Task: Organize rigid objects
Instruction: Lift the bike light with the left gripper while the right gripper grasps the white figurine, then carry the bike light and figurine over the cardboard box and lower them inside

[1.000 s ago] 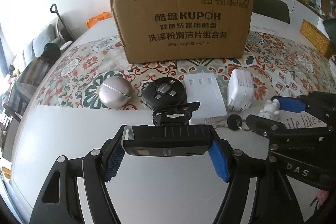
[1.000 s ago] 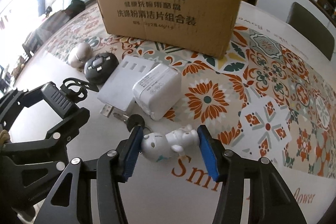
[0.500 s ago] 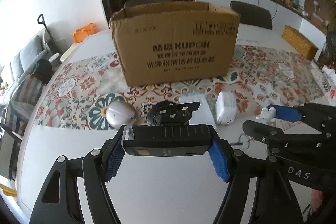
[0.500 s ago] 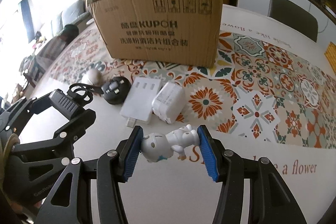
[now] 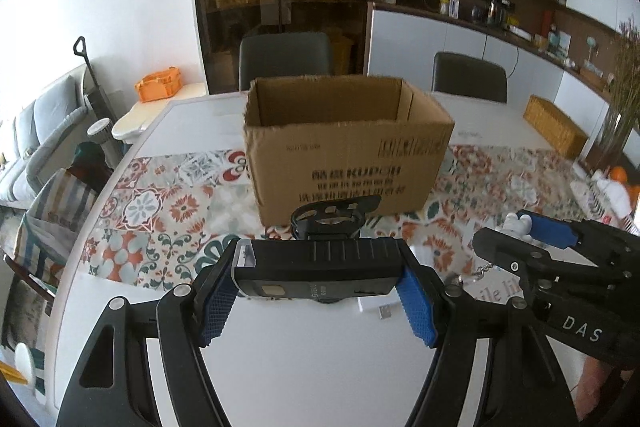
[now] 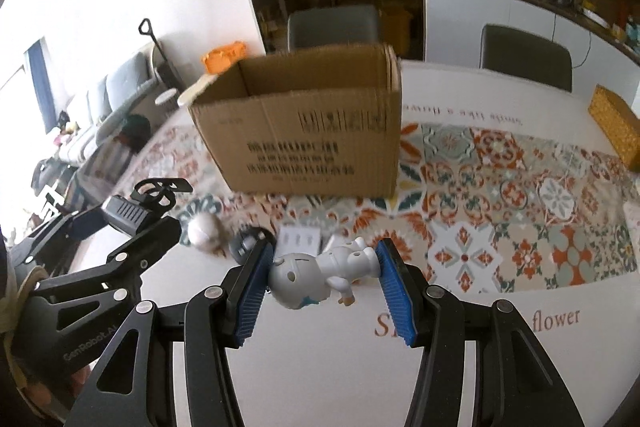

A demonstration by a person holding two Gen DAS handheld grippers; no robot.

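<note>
Both cameras ride just behind their own claws, raised over the bench and tilted down toward the open cardboard box point(image 5: 348, 147). The left wrist view faces the box's printed front almost squarely; the right wrist view sits nearer, apparently angled from the box's right. Both views share the box, the patterned mat point(image 6: 500, 195) beneath it, and each other's claw.

cardboard box point(image 5: 344, 151) on table point(image 5: 304, 359), chairs point(image 5: 285, 61) behind
</note>
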